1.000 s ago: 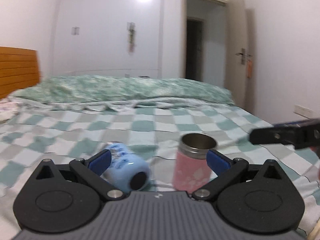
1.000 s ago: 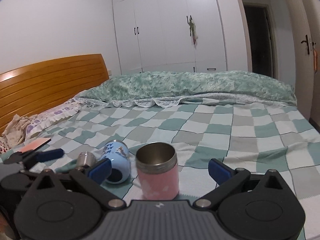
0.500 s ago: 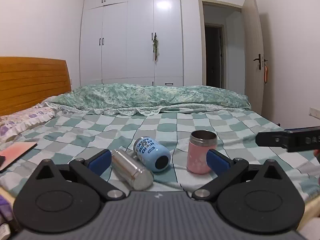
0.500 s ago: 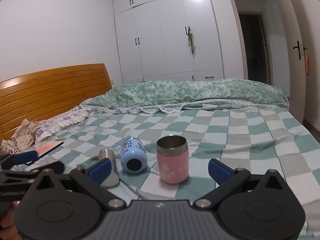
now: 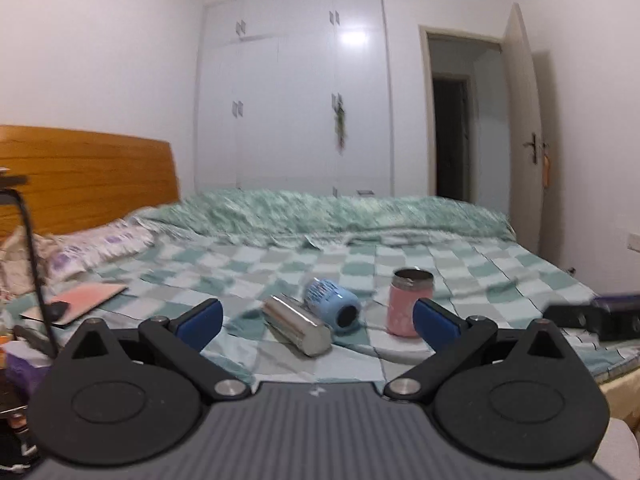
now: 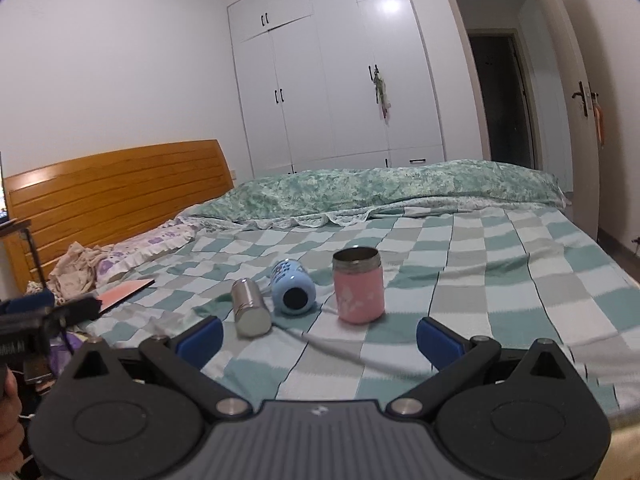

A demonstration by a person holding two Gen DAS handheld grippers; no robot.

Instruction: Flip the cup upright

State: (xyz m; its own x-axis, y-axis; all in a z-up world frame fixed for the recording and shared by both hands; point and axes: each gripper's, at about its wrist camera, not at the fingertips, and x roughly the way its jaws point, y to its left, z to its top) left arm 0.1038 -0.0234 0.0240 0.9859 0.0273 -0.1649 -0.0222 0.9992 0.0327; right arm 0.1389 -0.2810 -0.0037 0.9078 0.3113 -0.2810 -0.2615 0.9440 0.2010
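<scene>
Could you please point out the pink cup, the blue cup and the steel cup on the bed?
pink cup (image 6: pixel 359 294), right wrist view, on its pink side wall.
blue cup (image 6: pixel 289 284), right wrist view, on its side.
steel cup (image 6: pixel 247 300), right wrist view, on its side.

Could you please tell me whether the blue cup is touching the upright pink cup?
Apart. The right wrist view shows checked bedspread between the lying blue cup and the pink cup.

Three cups: pink (image 6: pixel 359 288), blue (image 6: pixel 291 287), steel (image 6: pixel 249 307); one red book (image 6: pixel 127 290).
</scene>
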